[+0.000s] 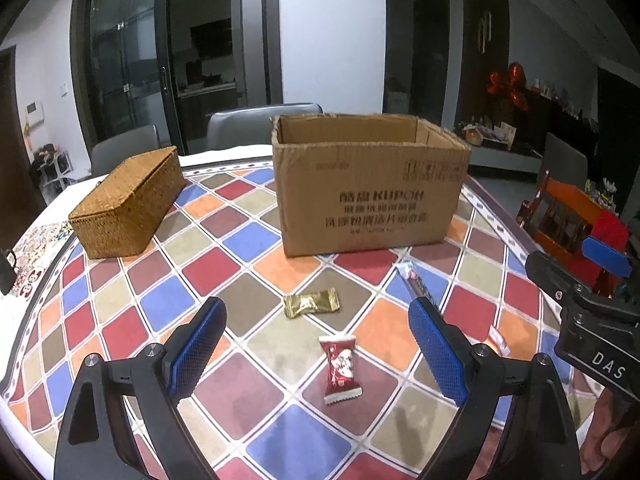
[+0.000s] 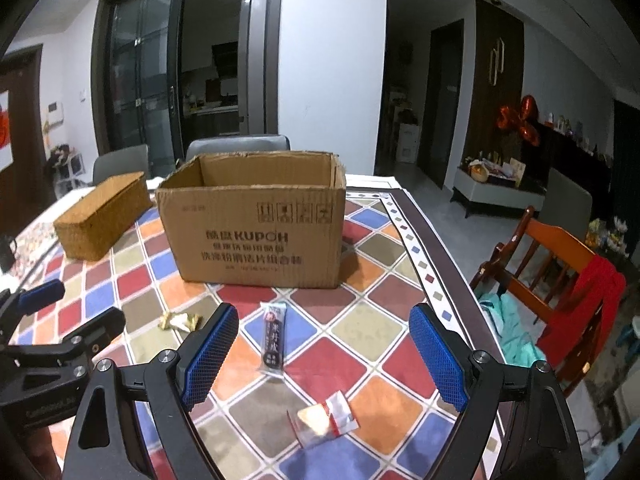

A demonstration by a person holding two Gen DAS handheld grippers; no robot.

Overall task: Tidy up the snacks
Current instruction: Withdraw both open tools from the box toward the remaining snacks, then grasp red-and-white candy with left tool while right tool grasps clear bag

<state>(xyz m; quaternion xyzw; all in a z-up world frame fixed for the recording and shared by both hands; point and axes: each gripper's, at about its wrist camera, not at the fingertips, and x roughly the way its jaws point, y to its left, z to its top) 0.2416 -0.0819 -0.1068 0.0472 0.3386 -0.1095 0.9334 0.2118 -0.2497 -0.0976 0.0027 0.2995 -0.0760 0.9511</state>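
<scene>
On the bench (image 1: 248, 236), left wrist view: left claw (image 1: 318, 344) spread wide, nothing between its pads, hanging over two wrapped candies. The red candy (image 1: 340, 368) lies between the fingers, flat on the checkered cloth; the gold candy (image 1: 312, 303) sits a bit farther out, toward the open cardboard box (image 1: 372, 200). A stick pack (image 1: 416, 282) shows partly behind the right finger, and a small clear-and-red packet (image 1: 497, 340) peeks out beside it. A lidded wicker box (image 1: 128, 204) stands to the left of the carton, apart from it. The right claw (image 1: 600, 264) is at the frame edge.

Right wrist view: right claw (image 2: 324, 358) also spread, empty. The dark stick pack (image 2: 274, 340) lies lengthwise between the fingers, short of the cardboard box (image 2: 256, 224); the clear-and-red packet (image 2: 326, 418) is nearer the camera, crinkled. The gold candy (image 2: 180, 321) is off to the left, by the left claw (image 2: 60, 320).

Handling, judged: all likely light, film-wrapped, a bit slick, soft at the crimped ends. Probably best pinched across the narrow middle of the body, not the ends; the stick across its width. They lie flat, so the pads would need to come right down to the cloth.

Surface: a patterned cloth in red, blue, orange and olive diamonds, seemingly smooth. Room: dim dining area, grey chairs behind, a wooden chair (image 2: 560, 272) with red cloth at right, glass doors at the back.
</scene>
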